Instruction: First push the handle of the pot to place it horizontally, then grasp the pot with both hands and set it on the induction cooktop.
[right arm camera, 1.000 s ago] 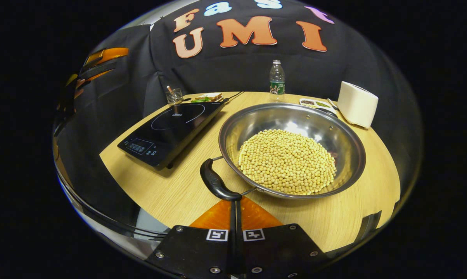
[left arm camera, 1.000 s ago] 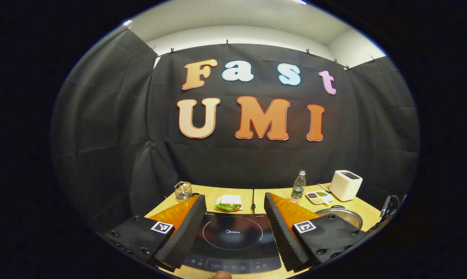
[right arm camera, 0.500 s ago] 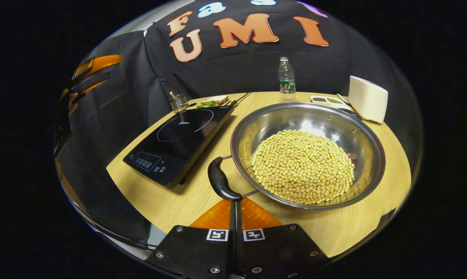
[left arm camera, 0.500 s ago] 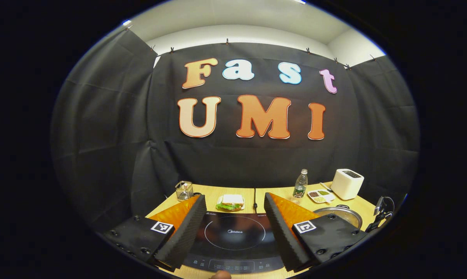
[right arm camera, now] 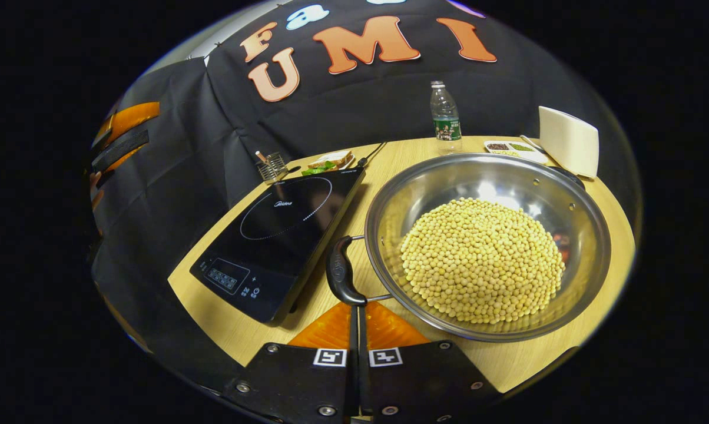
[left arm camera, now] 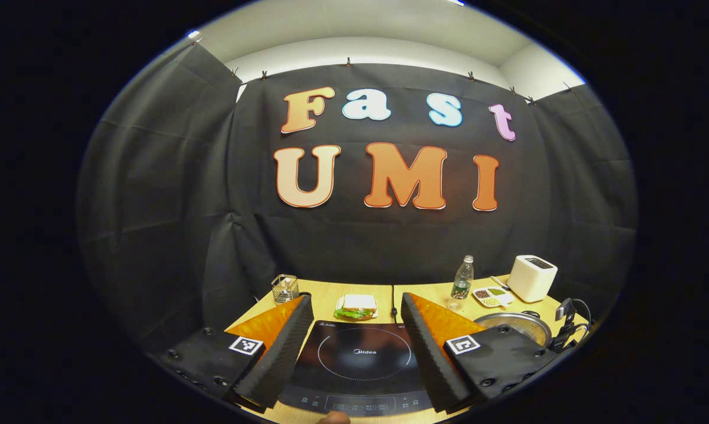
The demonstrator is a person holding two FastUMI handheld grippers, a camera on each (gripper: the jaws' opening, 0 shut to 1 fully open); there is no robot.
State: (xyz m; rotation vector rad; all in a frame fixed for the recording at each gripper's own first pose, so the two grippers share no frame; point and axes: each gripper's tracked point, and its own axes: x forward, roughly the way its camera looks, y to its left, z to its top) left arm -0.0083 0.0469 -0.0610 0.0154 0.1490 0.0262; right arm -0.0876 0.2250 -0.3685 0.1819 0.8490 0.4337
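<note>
While the right tongs (right arm camera: 354, 306), closed, nudge its near handle (right arm camera: 341, 278), the bean-filled pot (right arm camera: 487, 244) looks heavy (slick steel); left tongs (left arm camera: 351, 347) wait apart.

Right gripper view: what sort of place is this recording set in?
Probably a mock kitchen set up in a booth rather than a real one: a wooden table against black cloth carries an induction cooktop, a steel pot of yellow beans and a white toaster.
</note>
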